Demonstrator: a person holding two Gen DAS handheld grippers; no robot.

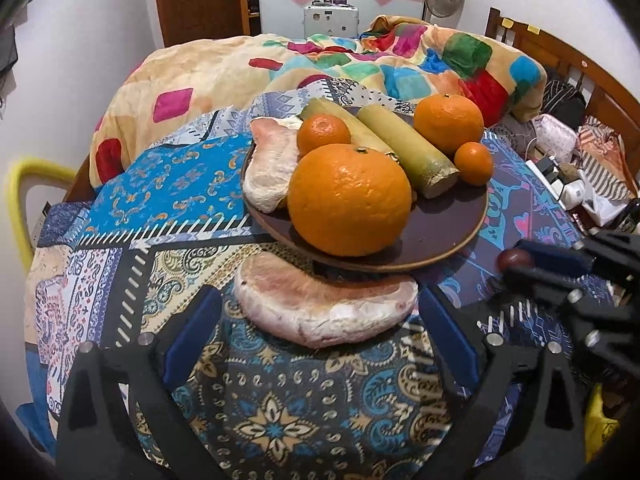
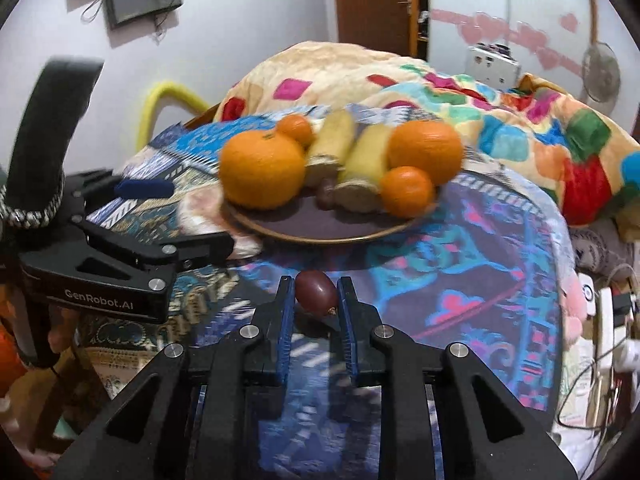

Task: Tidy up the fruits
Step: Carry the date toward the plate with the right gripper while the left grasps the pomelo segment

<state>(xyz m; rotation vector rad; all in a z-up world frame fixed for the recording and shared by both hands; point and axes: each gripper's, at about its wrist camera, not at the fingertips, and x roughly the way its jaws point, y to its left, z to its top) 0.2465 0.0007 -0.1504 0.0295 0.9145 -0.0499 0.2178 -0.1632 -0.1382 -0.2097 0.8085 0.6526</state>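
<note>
**Two fruits in reach, one plate to fill**

Your right gripper (image 2: 313, 294) has its blue pads closed narrow on a small dark red fruit (image 2: 316, 292), pinched near the tips. Carry it level and slowly; it looks smooth and round, so it could roll out of such a shallow hold. Aim for the bare front of the brown plate (image 2: 320, 236), and lower until the fruit rests before you let go.

Your left gripper (image 1: 320, 320) stands wide, its fingers on either side of a peeled pomelo segment (image 1: 324, 306) that lies on the cloth just in front of the plate's rim. The pads do not appear to touch it. Close gently: the flesh looks soft and will probably bruise or tear under a hard squeeze. The two grippers sit near each other, so move one at a time.

The plate already holds a large orange (image 1: 350, 200), three more oranges, two cut sugarcane pieces (image 1: 408, 150) and another pomelo segment (image 1: 272, 160).

Everything rests on a patterned blue cloth (image 1: 168, 184) over a bed, soft and uneven footing. A colourful blanket (image 1: 400, 56) is heaped behind; a fan, a door and a wooden headboard stand beyond.
</note>
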